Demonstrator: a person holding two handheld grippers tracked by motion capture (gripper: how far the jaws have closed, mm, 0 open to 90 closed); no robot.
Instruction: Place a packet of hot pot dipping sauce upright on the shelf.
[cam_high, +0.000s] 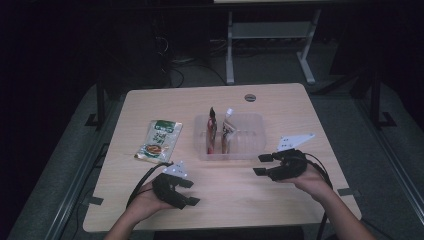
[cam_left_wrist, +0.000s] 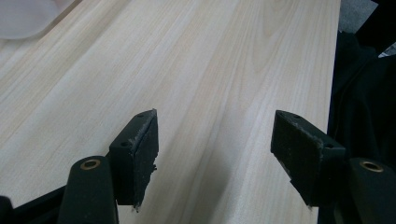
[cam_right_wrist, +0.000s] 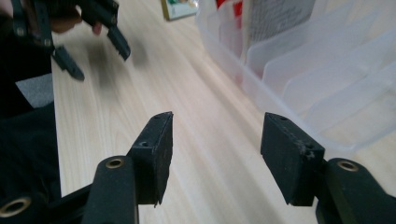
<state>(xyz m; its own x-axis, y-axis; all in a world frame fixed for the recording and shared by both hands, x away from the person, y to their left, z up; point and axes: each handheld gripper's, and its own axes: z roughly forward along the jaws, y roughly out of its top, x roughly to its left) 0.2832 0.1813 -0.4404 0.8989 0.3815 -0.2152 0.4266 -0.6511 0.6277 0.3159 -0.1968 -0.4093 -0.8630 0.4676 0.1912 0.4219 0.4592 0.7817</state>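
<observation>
A clear plastic tray (cam_high: 250, 125) with dividers stands mid-table and holds two upright sachets, a dark red one (cam_high: 211, 131) and a white-topped one (cam_high: 228, 132). A green food pouch (cam_high: 159, 140) lies flat to the tray's left. My left gripper (cam_high: 191, 192) rests near the front edge, pointing right, open over bare wood (cam_left_wrist: 215, 154). My right gripper (cam_high: 261, 164) is just right of the tray's front corner, pointing left, open with nothing between its pads (cam_right_wrist: 215, 149). In the right gripper view the tray (cam_right_wrist: 299, 79) lies to the right of the jaws.
The wooden table (cam_high: 225, 200) has a round cable grommet (cam_high: 250, 97) at its back edge. The left gripper (cam_right_wrist: 93, 37) shows far off in the right gripper view. A tray corner (cam_left_wrist: 23, 18) sits at the top left of the left gripper view. Dark floor and desk legs lie beyond.
</observation>
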